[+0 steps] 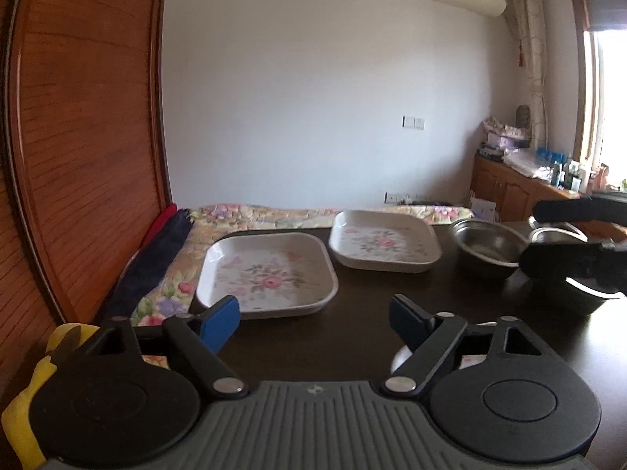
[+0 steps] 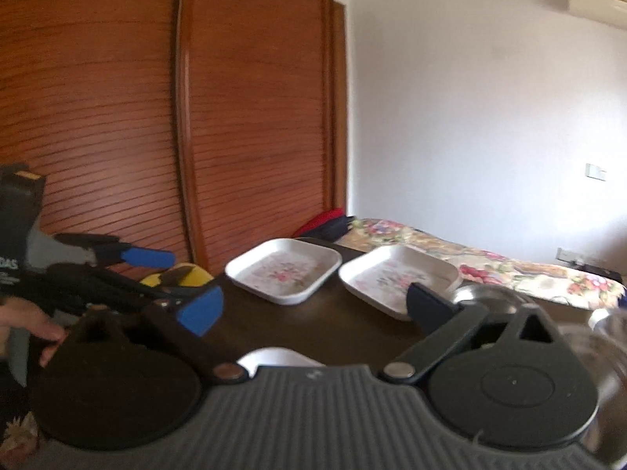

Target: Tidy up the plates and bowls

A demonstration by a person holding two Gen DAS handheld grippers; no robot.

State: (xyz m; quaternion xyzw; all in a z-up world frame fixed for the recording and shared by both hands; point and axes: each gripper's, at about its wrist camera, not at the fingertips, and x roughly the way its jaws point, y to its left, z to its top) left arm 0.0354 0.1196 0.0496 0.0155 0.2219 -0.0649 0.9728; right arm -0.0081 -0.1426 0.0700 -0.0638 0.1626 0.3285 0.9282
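Both my left gripper [image 1: 313,317] and right gripper [image 2: 313,309] gape empty over the dark table [image 1: 372,305], floral plates [image 1: 268,274] side by side ahead, so I'd approach one rim low and square.

wall [image 1: 313,78]: white | wardrobe [image 2: 254,117]: louvred wood | window [image 1: 603,98]: bright daylight

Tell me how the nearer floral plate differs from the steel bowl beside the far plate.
The nearer floral plate is square, white and shallow with a flower print; the steel bowl is round, bare metal and deeper. The plate sits at the table's left, by the flowered cloth; the bowl sits to the right, past the far plate. Both rest upright and empty on the dark table.
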